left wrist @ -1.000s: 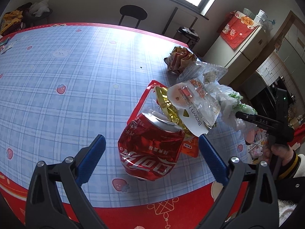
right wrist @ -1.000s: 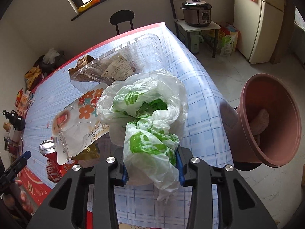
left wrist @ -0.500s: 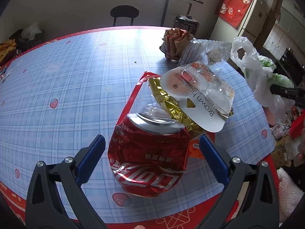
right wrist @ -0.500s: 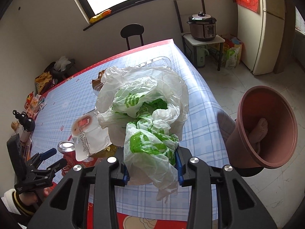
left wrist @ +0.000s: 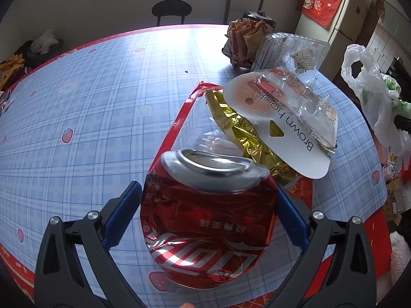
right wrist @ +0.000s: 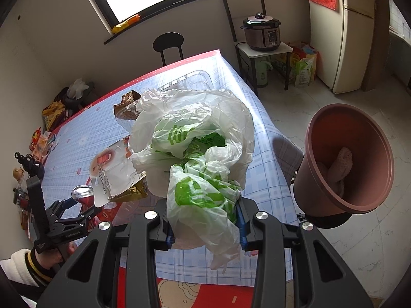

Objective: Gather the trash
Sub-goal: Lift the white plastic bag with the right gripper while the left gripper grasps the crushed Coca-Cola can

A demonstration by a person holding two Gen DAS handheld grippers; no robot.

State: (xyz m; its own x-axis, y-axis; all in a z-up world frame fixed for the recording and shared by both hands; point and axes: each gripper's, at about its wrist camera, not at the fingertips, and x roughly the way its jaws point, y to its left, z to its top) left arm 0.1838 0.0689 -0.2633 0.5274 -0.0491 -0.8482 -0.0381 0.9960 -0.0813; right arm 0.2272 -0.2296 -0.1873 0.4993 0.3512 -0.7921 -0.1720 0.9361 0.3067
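Observation:
A crushed red cola can (left wrist: 205, 218) stands on the blue checked table (left wrist: 90, 102) between the blue pads of my left gripper (left wrist: 208, 200). Its jaws stand wide; the pads flank the can's sides without squeezing it. My right gripper (right wrist: 205, 220) is shut on a crumpled white and green plastic bag (right wrist: 195, 154), held above the table's right edge. The bag (left wrist: 370, 92) also shows at the right of the left wrist view. The right wrist view shows the can (right wrist: 83, 195) and left gripper (right wrist: 77, 208) at lower left.
Behind the can lie a gold foil wrapper (left wrist: 241, 133), a white "Brown hook" blister card (left wrist: 280, 128), a clear plastic box (left wrist: 290, 51) and brown snack wrappers (left wrist: 244, 41). A terracotta-coloured pot (right wrist: 354, 159) stands off the table's right edge. A black chair (left wrist: 171, 9) is at the far side.
My left gripper has come forward and down, so the can now sits between its pads. My right gripper has drawn back and up a little with the bag.

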